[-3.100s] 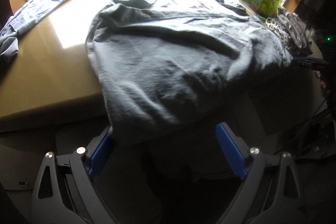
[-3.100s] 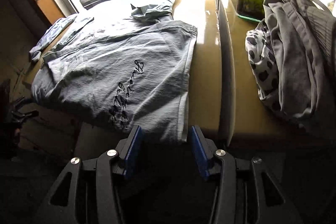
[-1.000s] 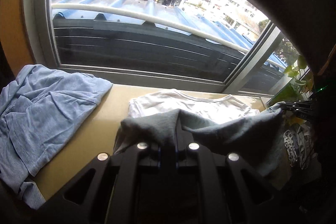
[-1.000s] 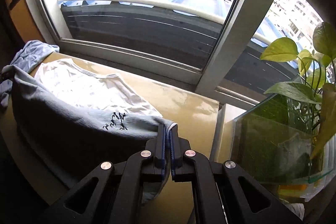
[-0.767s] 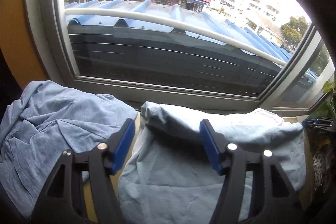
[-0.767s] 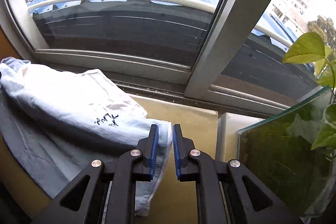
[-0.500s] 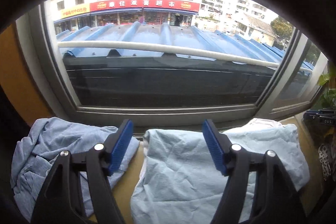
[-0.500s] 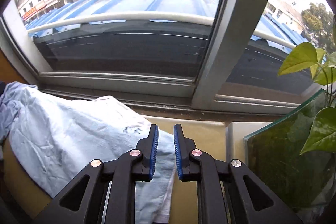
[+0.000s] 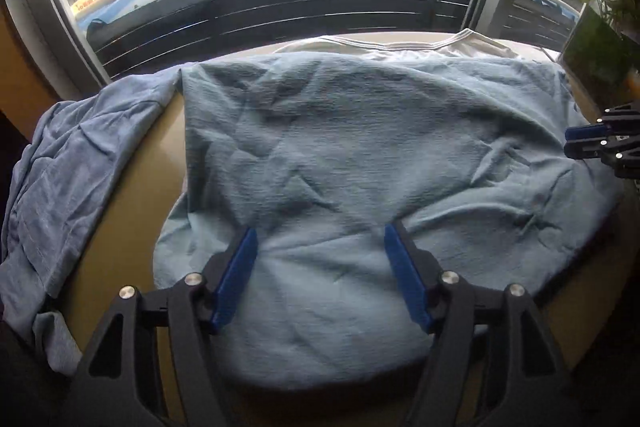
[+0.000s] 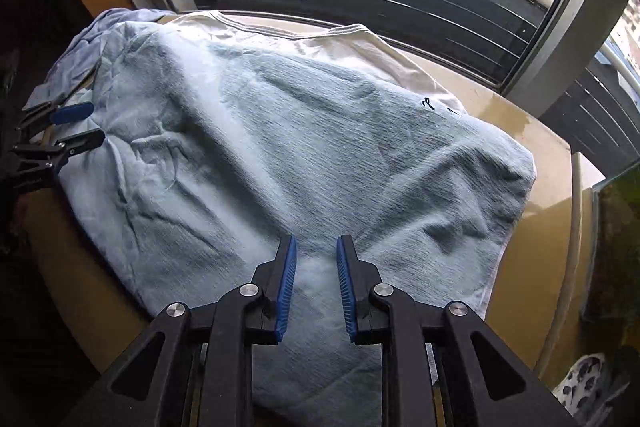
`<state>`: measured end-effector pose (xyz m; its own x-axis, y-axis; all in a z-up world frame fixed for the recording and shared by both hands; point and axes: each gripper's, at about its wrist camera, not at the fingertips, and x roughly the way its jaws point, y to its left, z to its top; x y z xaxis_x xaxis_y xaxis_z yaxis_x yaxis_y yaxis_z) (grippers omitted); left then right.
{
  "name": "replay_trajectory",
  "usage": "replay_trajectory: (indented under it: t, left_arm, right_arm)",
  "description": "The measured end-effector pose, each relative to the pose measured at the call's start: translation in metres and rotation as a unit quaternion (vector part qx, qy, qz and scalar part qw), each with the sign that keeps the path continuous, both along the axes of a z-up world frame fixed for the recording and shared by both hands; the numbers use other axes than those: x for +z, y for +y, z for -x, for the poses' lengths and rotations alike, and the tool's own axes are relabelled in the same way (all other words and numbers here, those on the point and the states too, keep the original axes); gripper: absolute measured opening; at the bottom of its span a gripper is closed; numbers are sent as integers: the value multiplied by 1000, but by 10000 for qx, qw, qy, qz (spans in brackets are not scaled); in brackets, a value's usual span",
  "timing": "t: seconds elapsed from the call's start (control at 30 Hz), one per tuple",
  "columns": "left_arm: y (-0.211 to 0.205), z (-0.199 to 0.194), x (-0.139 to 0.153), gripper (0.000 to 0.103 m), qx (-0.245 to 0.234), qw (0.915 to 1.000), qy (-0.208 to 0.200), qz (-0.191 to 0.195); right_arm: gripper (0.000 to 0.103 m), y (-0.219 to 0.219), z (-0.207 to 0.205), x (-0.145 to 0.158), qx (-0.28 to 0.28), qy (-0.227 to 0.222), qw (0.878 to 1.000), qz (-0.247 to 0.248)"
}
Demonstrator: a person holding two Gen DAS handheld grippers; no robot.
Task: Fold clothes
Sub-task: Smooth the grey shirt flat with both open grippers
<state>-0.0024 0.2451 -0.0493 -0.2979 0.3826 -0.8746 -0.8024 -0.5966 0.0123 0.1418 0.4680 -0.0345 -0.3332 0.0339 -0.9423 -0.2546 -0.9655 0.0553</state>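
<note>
Spreading across the worktop [image 9: 168, 131] up to its window edge, the blue shirt [image 9: 360, 147] was laid folded. Both the left tongs [image 9: 322, 273] and right tongs [image 10: 316, 287] were held open, gripping nothing.
</note>
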Motion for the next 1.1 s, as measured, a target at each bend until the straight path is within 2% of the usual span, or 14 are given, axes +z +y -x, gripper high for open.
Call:
replay_trajectory:
  t: [0.17, 0.27, 0.37, 0.43, 0.5, 0.57, 0.6, 0.63, 0.67, 0.73, 0.77, 0.83, 0.97, 1.1]
  left_arm:
    - [-31, -33, 17, 66, 198, 9978, -578, -241]
    - [-29, -17, 49, 66, 699, 9958, -197, -549]
    - [-10, 18, 59, 76, 1193, 9897, 345, -711]
    - [8, 39, 45, 77, 1450, 9871, 556, -388]
    - [20, 53, 22, 56, 1581, 9851, 666, 120]
    - [14, 55, 4, 78, 1628, 9767, 1311, 486]
    - [8, 56, -3, 96, 1730, 9702, 1585, 614]
    - [0, 61, -5, 98, 1903, 9685, 1506, 560]
    - [-9, 69, -6, 98, 2081, 9702, 1177, 396]
    - [-18, 80, -6, 97, 2284, 9703, 763, 213]
    - [-15, 77, -5, 96, 2236, 9704, 872, 286]
    - [-6, 56, 6, 83, 2024, 9665, 1490, 520]
    - [-7, 6, 43, 82, 1901, 9542, 2290, 294]
    - [-21, -35, 54, 87, 1588, 9692, 1883, -32]
  right_arm:
    - [21, -28, -42, -16, 238, -12, 9997, -13]
    - [21, -17, -42, -13, 56, 296, 9995, 37]
    - [24, -1, -22, -6, -8, 698, 9975, 81]
    - [25, 7, 0, -18, 124, 748, 9970, 186]
    - [25, 16, 19, -37, 91, 530, 9985, -86]
    - [26, 32, 22, -45, -36, 743, 9972, -94]
    - [25, 42, 21, -49, -171, 796, 9967, 47]
    - [17, 52, 21, -53, -306, 848, 9957, 187]
    - [1, 60, 20, -56, -423, 899, 9945, 317]
    - [0, 66, 16, -62, -552, 989, 9923, 496]
    - [0, 63, 16, -62, -541, 997, 9925, 447]
    - [0, 51, 17, -58, -445, 906, 9948, 125]
    - [1, 16, 3, -31, -126, 1135, 9934, -68]
    - [21, -1, -35, -24, -36, 1257, 9909, 475]
